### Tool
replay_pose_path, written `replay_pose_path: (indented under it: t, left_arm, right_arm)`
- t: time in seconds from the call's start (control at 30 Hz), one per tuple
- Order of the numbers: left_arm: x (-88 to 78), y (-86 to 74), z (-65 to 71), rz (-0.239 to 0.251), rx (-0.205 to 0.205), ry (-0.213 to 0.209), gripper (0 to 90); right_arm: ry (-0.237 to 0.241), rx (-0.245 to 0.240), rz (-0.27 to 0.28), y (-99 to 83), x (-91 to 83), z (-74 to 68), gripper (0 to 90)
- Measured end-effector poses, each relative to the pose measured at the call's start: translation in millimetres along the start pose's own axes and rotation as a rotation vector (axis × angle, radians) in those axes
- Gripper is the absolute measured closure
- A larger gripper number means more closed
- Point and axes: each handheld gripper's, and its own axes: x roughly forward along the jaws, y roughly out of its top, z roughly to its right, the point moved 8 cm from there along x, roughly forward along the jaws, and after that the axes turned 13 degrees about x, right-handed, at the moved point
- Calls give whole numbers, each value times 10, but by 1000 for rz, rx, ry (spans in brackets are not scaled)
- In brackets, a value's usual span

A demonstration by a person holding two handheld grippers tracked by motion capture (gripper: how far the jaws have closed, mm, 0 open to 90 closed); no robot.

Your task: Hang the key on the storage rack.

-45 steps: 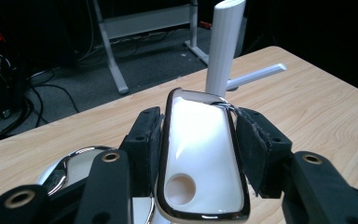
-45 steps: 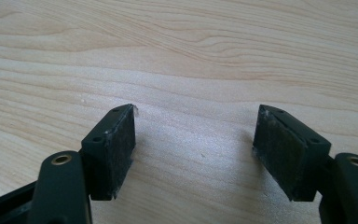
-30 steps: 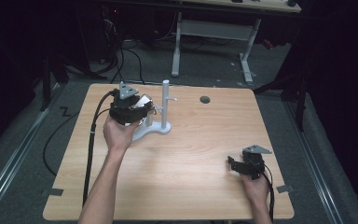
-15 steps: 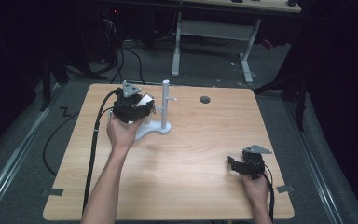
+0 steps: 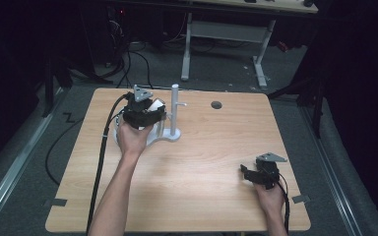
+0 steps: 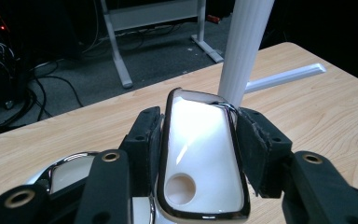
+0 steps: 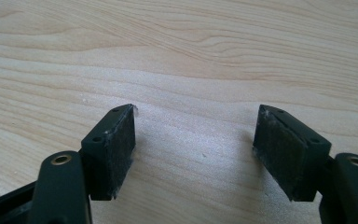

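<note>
White piece's [image 6: 200, 154] lower end cut off by frame, stand base [image 5: 170, 135] partly hidden behind left hand [image 5: 133, 137]

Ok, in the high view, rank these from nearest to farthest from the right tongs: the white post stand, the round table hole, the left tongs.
From the right tongs:
1. Round table hole, far side, up and slightly left.
2. White post stand, farther left of the hole.
3. Left tongs, farthest left, beside the stand.

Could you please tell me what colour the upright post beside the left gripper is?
The post is white, clearest in the left gripper view.
</note>
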Motion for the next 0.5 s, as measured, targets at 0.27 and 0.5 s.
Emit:
replay_pose_path:
  t: [0.27,0.5]
  left_arm:
    - [22,0,90,3,22,-12,519]
    - [16,-39,132,-2,24,-24,519]
  right_arm:
    - [1,0,0,0,0,-1,296]
    - [1,0,0,0,0,-1,296]
